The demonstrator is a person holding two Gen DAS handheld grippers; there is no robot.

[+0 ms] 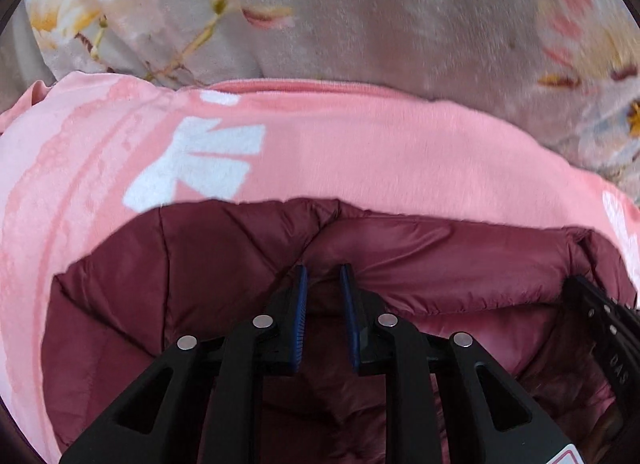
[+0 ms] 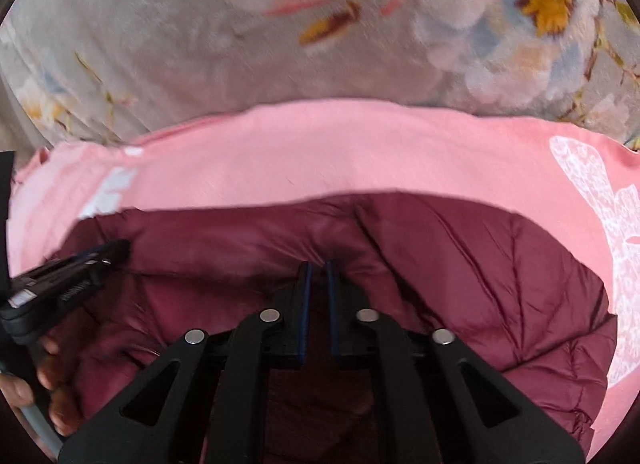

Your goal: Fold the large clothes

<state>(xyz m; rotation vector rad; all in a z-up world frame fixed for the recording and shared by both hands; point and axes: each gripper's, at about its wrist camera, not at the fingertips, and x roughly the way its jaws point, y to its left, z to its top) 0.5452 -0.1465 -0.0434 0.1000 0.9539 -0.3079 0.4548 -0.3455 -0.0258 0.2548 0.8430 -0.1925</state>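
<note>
Pinching the same folded edge from two spots, both claws sit low at the centre of their views. The left gripper (image 1: 323, 270) has its blue-lined fingers drawn close with a bulge of maroon cloth between them, so it reads as clamped on the quilted jacket (image 1: 224, 264). The right gripper (image 2: 318, 266) shows an even narrower gap, likewise closed on the jacket (image 2: 460, 264) edge. Each tool appears in the other's view: the right one at the lower right of the left view, the left one at the middle left of the right view.

Outward, the jacket fills the lower half of both frames, lying on a pink blanket (image 1: 360, 144) with white prints, which rests on a grey floral cover (image 2: 160, 44) across the top.

Judging by this, a fold is under way, the gripped edge being carried across the garment. Next the two claws should travel together, level, then lay the edge flat and let go.
</note>
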